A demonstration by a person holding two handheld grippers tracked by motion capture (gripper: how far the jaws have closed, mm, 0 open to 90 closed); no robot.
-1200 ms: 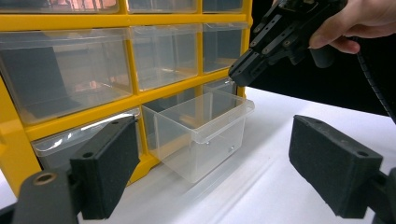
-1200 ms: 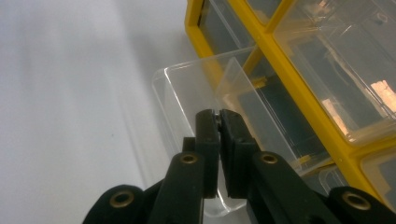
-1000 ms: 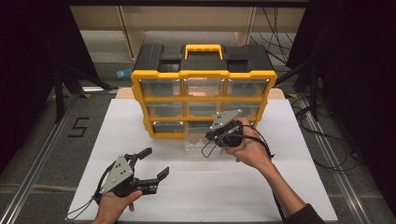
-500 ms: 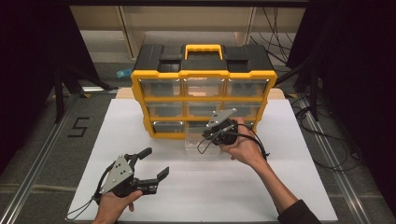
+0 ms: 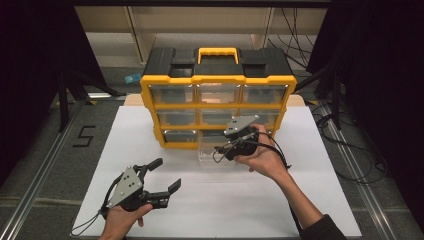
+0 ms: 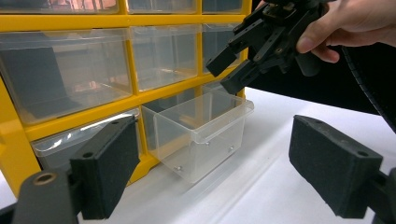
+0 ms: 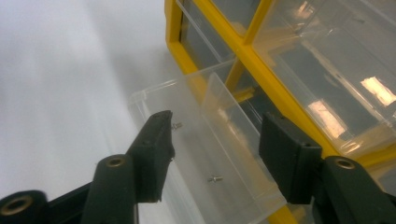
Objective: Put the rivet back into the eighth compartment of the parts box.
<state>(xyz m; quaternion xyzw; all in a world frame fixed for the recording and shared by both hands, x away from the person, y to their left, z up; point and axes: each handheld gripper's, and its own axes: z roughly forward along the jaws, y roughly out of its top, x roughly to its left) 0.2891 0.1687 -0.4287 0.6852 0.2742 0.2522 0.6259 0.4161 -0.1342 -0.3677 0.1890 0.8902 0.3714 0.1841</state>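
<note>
A yellow and black drawer organizer (image 5: 217, 95) stands at the back of the white table. Its bottom middle clear drawer (image 5: 214, 154) is pulled out and holds a few small screws (image 7: 215, 178). My right gripper (image 5: 221, 151) hovers just over this drawer (image 7: 210, 154), jaws open and pointing down into it with nothing between them. The left gripper view also catches the right gripper (image 6: 225, 73) above the drawer (image 6: 201, 130). My left gripper (image 5: 167, 174) rests open near the table's front left, facing the organizer (image 6: 93, 98), well short of it.
The white table top (image 5: 240, 200) spreads in front of the organizer. Cables (image 5: 350, 165) trail on the floor at the right. A metal rail (image 5: 35, 190) runs along the left side, beside a "5" mark (image 5: 84, 135) on the floor.
My right gripper has dropped slightly toward the pulled-out drawer. The left gripper has stayed where it was.
</note>
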